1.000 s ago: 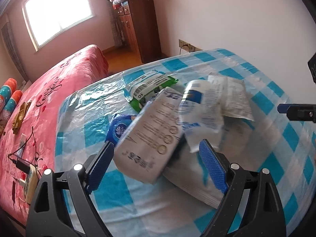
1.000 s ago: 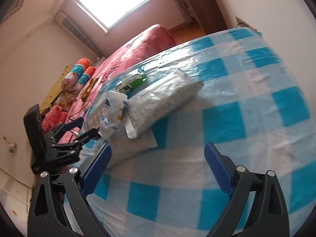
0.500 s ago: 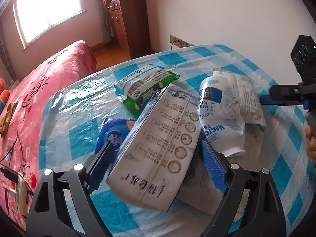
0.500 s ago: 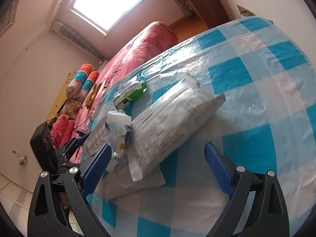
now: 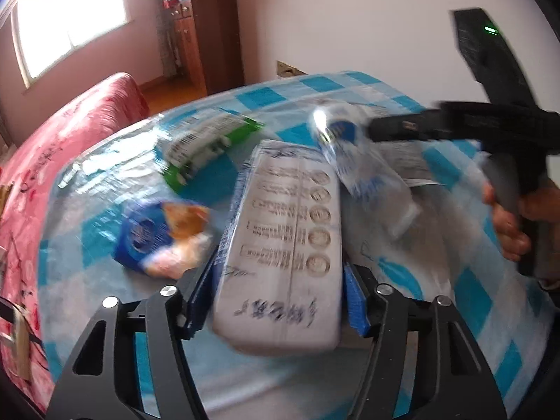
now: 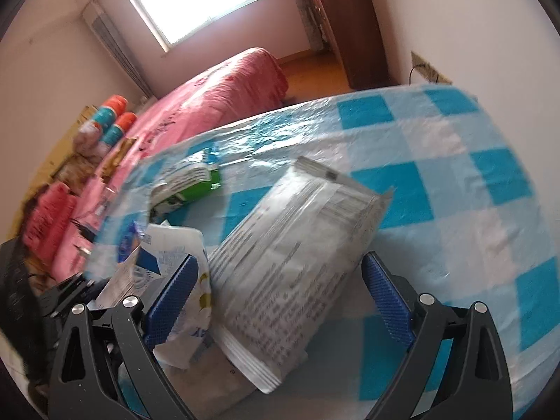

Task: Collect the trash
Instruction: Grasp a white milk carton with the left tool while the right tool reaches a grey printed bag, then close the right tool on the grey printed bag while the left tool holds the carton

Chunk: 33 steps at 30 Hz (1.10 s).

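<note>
Our left gripper (image 5: 276, 301) is closing its jaws on the big white pack (image 5: 283, 262); the pads sit right at its sides, though we can't tell if they bite yet. Our right gripper (image 6: 280, 301) stands wide around the silver pouch (image 6: 294, 266), touching nothing. Beyond the jaws, the blue wrapper (image 5: 147, 241) and green packet (image 5: 206, 147) lie loose on the checked cloth (image 6: 455, 189). We judge nothing collected yet.

Wrappers (image 5: 283, 245) on checked tablecloth (image 6: 455, 182)
</note>
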Each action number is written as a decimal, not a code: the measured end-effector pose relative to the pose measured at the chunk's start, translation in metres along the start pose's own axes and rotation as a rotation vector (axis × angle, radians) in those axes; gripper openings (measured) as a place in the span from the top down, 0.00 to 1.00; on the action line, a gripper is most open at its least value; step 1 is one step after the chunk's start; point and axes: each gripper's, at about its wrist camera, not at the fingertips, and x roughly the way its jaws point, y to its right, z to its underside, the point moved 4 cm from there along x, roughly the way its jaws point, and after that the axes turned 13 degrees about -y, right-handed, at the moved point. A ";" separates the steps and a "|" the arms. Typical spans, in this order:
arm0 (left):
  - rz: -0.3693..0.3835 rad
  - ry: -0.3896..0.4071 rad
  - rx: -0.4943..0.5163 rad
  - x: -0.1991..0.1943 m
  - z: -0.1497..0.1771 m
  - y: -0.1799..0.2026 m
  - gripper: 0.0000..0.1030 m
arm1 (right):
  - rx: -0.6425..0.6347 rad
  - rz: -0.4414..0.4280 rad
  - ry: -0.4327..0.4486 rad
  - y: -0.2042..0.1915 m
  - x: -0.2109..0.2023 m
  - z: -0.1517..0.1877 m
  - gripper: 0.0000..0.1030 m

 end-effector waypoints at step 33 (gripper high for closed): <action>-0.049 -0.016 -0.227 0.014 -0.012 0.001 0.39 | -0.169 0.271 -0.026 -0.012 0.028 -0.001 0.26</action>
